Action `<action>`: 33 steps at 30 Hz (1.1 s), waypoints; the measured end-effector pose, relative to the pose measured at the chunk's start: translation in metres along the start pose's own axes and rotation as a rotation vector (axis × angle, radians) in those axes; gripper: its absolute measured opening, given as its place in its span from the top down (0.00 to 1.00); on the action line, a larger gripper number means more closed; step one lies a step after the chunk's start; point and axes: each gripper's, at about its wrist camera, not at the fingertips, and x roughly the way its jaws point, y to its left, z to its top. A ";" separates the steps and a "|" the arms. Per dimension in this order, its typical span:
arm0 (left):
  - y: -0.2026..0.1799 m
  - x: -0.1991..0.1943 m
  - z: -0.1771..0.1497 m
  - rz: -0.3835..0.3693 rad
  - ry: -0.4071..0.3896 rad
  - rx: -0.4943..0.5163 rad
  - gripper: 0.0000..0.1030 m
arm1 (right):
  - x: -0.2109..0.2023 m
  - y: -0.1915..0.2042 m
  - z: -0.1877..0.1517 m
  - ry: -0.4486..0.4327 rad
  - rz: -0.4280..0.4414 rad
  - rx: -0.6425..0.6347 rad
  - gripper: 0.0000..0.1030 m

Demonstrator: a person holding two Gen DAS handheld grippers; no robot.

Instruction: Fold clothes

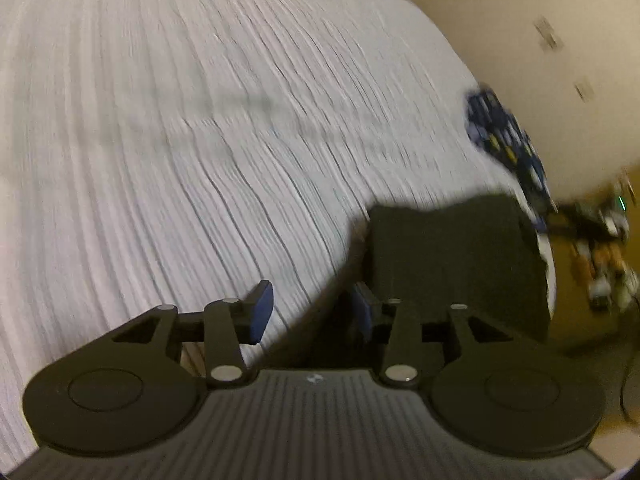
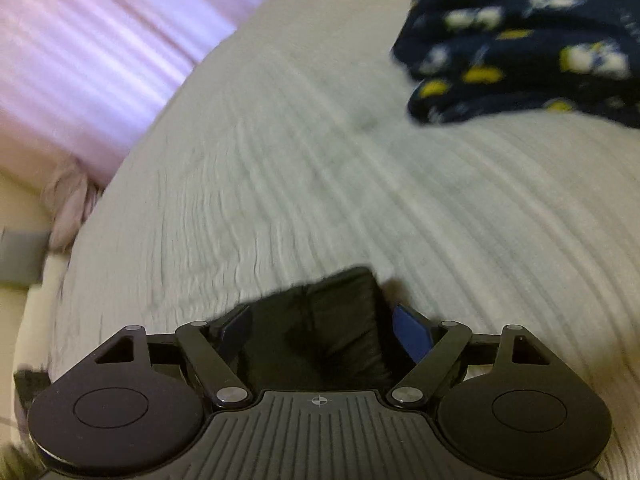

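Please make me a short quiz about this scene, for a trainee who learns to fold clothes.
1. True or false: the navy patterned garment lies on the white bedspread.
2. What sits between the fingers of the right claw? A) a black cloth B) a pink pillow C) nothing
3. Fill in: the fingers of the left claw stand ____ (open or shut).

Key: 1 true; 2 A, the black cloth; 3 open.

White ribbed bedspread (image 2: 280,168) carries black garment (image 2: 320,332), patterned navy garment (image 2: 520,40)
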 end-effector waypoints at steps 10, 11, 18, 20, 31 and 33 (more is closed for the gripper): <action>-0.002 -0.006 -0.031 0.158 -0.163 -0.008 0.95 | 0.001 0.002 -0.027 -0.078 -0.163 -0.093 0.96; -0.001 -0.003 -0.032 0.181 -0.169 -0.023 0.94 | 0.005 0.004 -0.029 -0.091 -0.179 -0.090 0.96; -0.048 -0.044 -0.041 0.353 -0.275 0.016 0.90 | -0.027 0.028 -0.034 -0.198 -0.362 -0.168 0.47; -0.057 -0.064 -0.051 0.391 -0.314 -0.013 0.90 | -0.050 0.024 -0.041 -0.230 -0.381 -0.136 0.47; -0.102 -0.048 -0.105 0.214 -0.216 -0.035 0.90 | -0.082 0.039 -0.135 -0.253 -0.255 0.059 0.47; -0.097 -0.049 -0.111 0.199 -0.217 -0.039 0.90 | -0.088 0.023 -0.149 -0.270 -0.207 0.215 0.47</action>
